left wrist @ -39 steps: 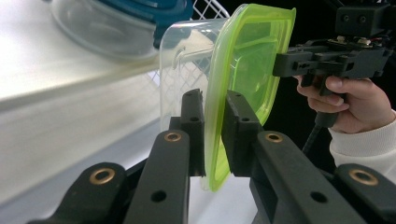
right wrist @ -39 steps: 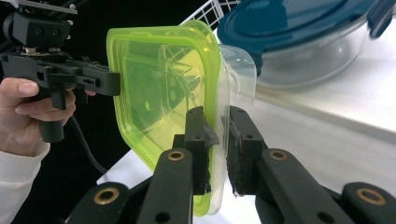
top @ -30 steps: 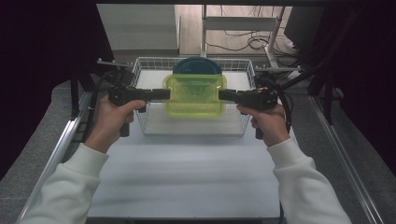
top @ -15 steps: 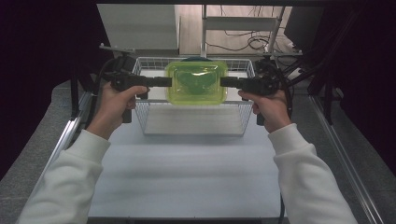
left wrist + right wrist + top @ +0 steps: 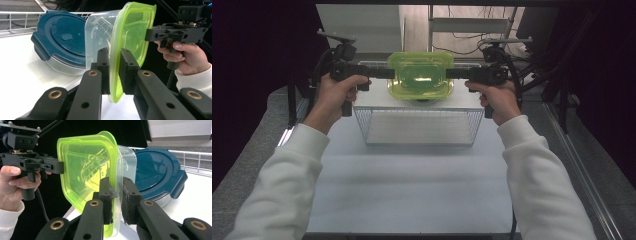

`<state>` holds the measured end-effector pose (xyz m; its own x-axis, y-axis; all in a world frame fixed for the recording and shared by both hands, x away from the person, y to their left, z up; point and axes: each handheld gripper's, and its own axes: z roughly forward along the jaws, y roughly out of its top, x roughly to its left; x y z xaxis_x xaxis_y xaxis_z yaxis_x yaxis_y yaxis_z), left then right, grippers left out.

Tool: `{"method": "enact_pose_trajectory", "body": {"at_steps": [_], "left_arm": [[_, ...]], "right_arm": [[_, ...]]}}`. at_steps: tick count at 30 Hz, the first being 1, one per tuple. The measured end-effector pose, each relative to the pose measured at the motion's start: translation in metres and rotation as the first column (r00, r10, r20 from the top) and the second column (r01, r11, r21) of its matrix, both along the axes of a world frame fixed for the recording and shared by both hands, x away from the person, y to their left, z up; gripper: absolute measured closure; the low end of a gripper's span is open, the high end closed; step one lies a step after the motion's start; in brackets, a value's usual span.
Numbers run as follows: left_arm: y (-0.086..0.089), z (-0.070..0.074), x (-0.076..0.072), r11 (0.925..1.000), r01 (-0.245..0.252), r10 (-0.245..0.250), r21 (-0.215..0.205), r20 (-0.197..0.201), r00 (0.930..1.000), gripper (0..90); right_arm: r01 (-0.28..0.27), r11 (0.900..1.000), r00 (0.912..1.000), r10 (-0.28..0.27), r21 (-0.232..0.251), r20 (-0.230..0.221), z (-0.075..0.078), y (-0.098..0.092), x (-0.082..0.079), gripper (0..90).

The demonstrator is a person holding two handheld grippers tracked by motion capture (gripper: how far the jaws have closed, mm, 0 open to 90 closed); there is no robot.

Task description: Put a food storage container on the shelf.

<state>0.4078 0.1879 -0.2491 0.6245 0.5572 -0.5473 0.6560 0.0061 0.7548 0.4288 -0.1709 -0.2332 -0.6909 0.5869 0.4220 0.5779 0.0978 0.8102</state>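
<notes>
High view: I hold a green-lidded box (image 5: 420,75) in the air between my two grippers, above the far end of the wire basket (image 5: 419,125) on the white desk (image 5: 412,190). My left gripper (image 5: 388,74) pinches the box's left edge and my right gripper (image 5: 451,74) pinches its right edge. The box is tipped on its side, with the lid facing me. I judge the lifting done; setting the box down somewhere is left, and nothing here tells me where.

Left gripper view: my own jaws close on the rim of the green lid (image 5: 130,45), one on each face, near its lower edge. The clear body of the box (image 5: 100,42) stands to the left of the lid. Behind it a blue-lidded box (image 5: 62,37) leans inside the basket, apart from my grippers. My right gripper (image 5: 147,35) grips the far edge.

Right gripper view: my own jaws press on the lid rim and the clear wall together. My left gripper (image 5: 62,167) holds the opposite edge. The blue-lidded box lies behind, on the basket's white floor.
</notes>
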Motion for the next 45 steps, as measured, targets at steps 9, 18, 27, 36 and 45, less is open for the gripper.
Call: {"method": "enact_pose_trajectory", "body": {"at_steps": [9, 18, 27, 36, 45], "left_arm": [[-0.003, 0.001, 0.025, 1.0, -0.001, 0.001, -0.008, -0.031, 0.9995, 80.9], [-0.005, -0.007, 0.046, 0.9999, -0.011, 0.011, -0.001, -0.072, 0.9974, 81.0], [-0.001, -0.015, 0.064, 0.9974, -0.032, 0.024, -0.064, -0.127, 0.9916, 79.9], [0.001, -0.026, 0.082, 0.99, -0.074, 0.048, -0.12, -0.201, 0.9785, 76.1], [0.003, -0.036, 0.091, 0.9797, -0.098, 0.052, -0.175, -0.247, 0.9675, 72.9]], "right_arm": [[0.023, 1.0, 0.9989, -0.023, -0.009, -0.042, 0.005, -0.002, 0.023, 79.4], [0.048, 0.999, 0.9942, -0.05, -0.023, -0.095, 0.0, 0.0, 0.041, 79.3], [0.069, 0.998, 0.9854, -0.067, 0.004, -0.156, -0.009, 0.0, 0.063, 77.4], [0.112, 0.992, 0.9681, -0.096, 0.054, -0.231, -0.021, 0.002, 0.082, 73.5], [0.154, 0.983, 0.9554, -0.122, 0.101, -0.269, -0.03, 0.003, 0.09, 70.5]]}}
